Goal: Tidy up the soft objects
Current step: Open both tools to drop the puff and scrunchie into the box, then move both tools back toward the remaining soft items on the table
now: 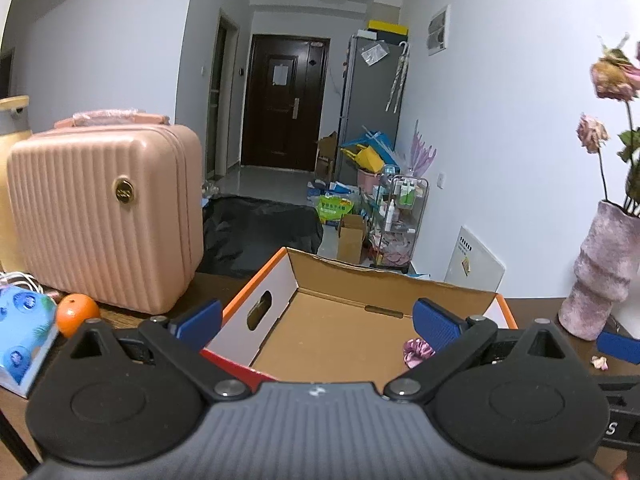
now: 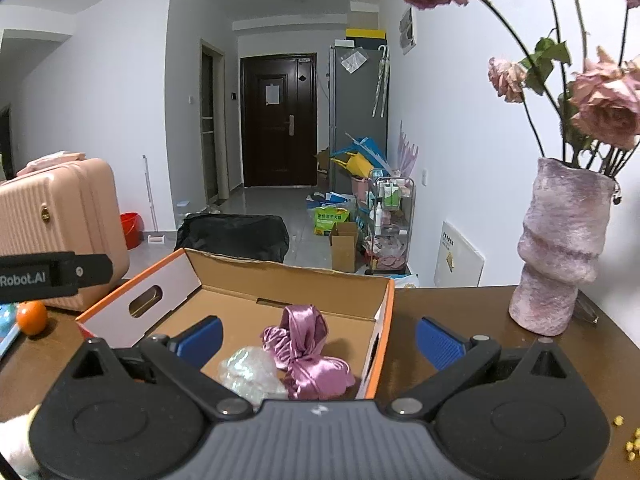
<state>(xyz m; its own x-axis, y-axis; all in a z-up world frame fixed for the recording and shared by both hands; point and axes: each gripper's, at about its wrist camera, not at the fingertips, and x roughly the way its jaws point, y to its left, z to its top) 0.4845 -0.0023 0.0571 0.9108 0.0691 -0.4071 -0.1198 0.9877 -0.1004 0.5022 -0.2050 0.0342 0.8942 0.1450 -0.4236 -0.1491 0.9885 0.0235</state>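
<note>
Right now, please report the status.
Left tongs open, empty. Right tongs open, empty. Pink scrunchie and clear one in box. Nothing blocking.

Open cardboard box, orange-edged with white outer walls and an oval handle cutout, standing upright on the counter. Inside, on its brown floor near the right wall, lies a crumpled pink satin scrunchie; touching its left side is a translucent, pearly white soft bundle. Both rest loose.
</note>
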